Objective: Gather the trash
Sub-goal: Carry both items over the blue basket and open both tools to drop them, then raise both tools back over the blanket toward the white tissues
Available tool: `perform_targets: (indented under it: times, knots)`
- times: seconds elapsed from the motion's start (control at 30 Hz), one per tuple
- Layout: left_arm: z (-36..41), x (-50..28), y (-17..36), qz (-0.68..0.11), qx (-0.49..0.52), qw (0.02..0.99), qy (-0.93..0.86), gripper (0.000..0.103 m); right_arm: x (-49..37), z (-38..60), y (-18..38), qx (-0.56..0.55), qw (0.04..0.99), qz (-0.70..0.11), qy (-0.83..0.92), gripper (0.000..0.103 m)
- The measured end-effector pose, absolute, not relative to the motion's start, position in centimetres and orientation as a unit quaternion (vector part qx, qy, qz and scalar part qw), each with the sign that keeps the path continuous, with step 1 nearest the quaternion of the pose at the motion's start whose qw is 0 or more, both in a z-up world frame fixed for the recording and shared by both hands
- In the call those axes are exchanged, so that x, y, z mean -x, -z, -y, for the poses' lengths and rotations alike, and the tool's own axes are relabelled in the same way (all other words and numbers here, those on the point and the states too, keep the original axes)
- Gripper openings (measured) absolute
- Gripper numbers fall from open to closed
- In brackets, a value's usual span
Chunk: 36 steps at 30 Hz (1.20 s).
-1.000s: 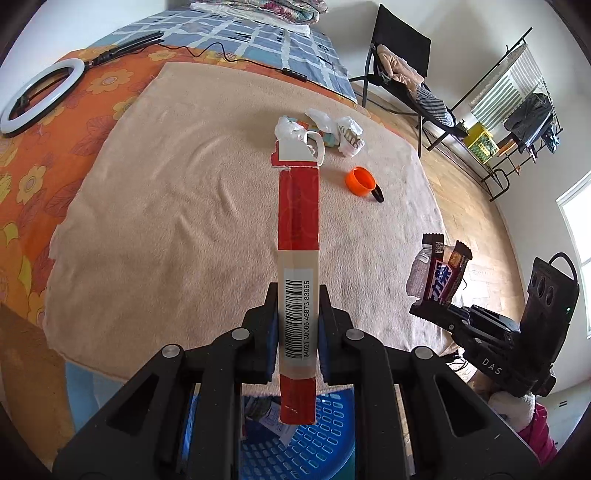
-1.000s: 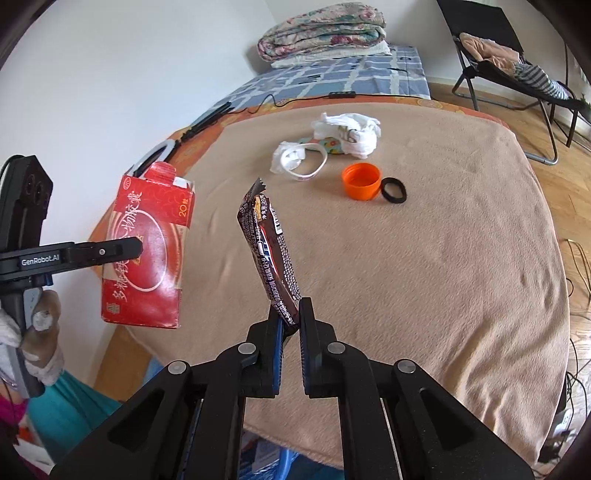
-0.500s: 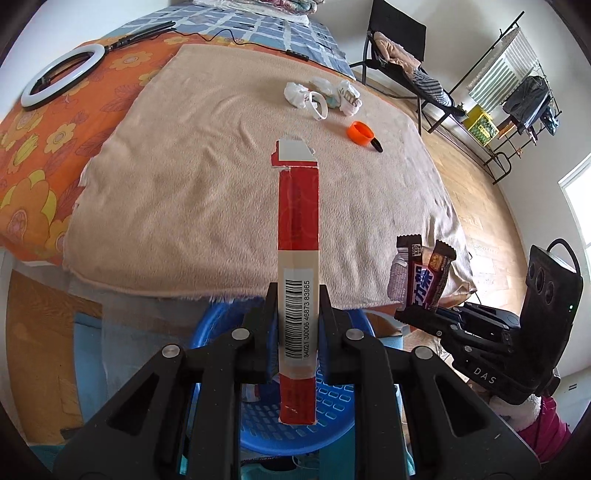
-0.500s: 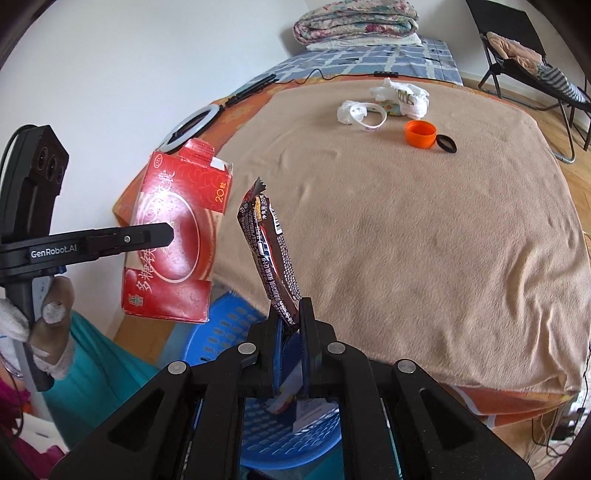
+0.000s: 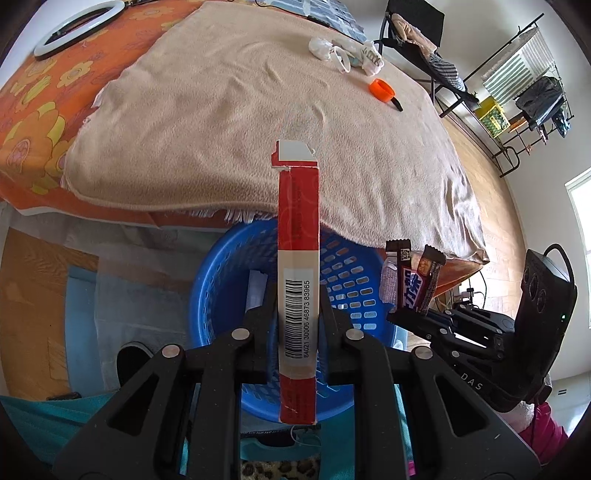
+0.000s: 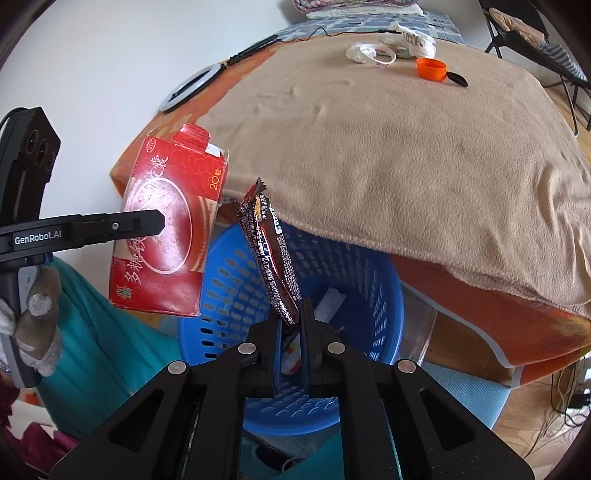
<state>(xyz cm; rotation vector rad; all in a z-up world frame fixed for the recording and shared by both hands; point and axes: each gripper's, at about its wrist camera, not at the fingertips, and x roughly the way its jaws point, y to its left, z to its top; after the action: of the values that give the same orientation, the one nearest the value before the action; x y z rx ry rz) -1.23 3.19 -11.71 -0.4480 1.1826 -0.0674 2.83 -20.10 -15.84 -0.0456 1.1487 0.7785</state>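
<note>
My left gripper (image 5: 298, 310) is shut on a flattened red carton (image 5: 298, 236), held upright over the blue laundry-style basket (image 5: 221, 266). From the right wrist view the same carton (image 6: 166, 236) hangs at the left, clamped by the left gripper (image 6: 162, 221). My right gripper (image 6: 291, 321) is shut on a dark chocolate bar wrapper (image 6: 271, 254), above the blue basket (image 6: 369, 280). The left wrist view shows that wrapper (image 5: 413, 280) at the right in the right gripper (image 5: 406, 317). Some paper lies inside the basket.
A beige blanket (image 5: 258, 122) covers the bed, its edge hanging over the basket. At its far end lie crumpled white wrappers (image 6: 391, 48), an orange cap (image 6: 430, 68) and a black hair tie (image 6: 458, 78). A ring light (image 5: 66, 33) lies on the orange floral sheet. A person's teal sleeve (image 6: 92, 332) is at the lower left.
Both grippers moved back from over the blanket and lower, carrying the carton and the wrapper. The blue basket now lies under both of them, where the bed edge was before.
</note>
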Motion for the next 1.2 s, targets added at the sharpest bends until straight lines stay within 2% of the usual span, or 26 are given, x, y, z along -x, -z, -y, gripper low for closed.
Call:
perform_targets:
  times: [0.53, 0.63, 0.7, 0.77, 0.83, 1.0, 1.13, 1.17, 1.2]
  knots:
    - [-3.4, 1.7, 15.0, -0.586, 0.206, 0.784, 0.017, 0.018, -1.2, 19.0, 17.9, 0.044, 0.762, -0.547, -0.344, 0.007]
    - [-3.3, 1.7, 15.3, -0.590, 0.203, 0.782, 0.014, 0.024, -1.3, 18.9, 17.8, 0.050, 0.763, -0.548, -0.340, 0.009]
    - [-3.4, 1.8, 15.2, -0.590, 0.202, 0.782, 0.011, 0.030, -1.4, 18.8, 17.9, 0.053, 0.763, -0.550, -0.335, 0.015]
    - [-3.6, 1.8, 15.3, -0.589, 0.202, 0.782, 0.009, 0.035, -1.3, 19.0, 18.0, 0.053, 0.765, -0.550, -0.331, 0.033]
    - [-3.7, 1.8, 15.2, -0.587, 0.202, 0.784, 0.006, 0.040, -1.3, 19.0, 18.0, 0.050, 0.767, -0.548, -0.330, 0.041]
    - [-3.9, 1.8, 15.1, -0.585, 0.201, 0.786, 0.002, 0.040, -1.4, 19.1, 18.1, 0.055, 0.769, -0.550, -0.321, 0.044]
    - [-4.0, 1.7, 14.9, -0.584, 0.197, 0.788, 0.000, 0.040, -1.3, 19.6, 17.8, 0.055, 0.775, -0.546, -0.314, 0.057]
    - [-4.0, 1.7, 14.8, -0.583, 0.196, 0.788, 0.000, 0.041, -1.4, 19.7, 17.8, 0.055, 0.776, -0.545, -0.312, 0.058]
    - [-3.9, 1.6, 14.7, -0.583, 0.196, 0.789, -0.001, 0.047, -1.4, 19.7, 17.7, 0.056, 0.778, -0.544, -0.310, 0.058]
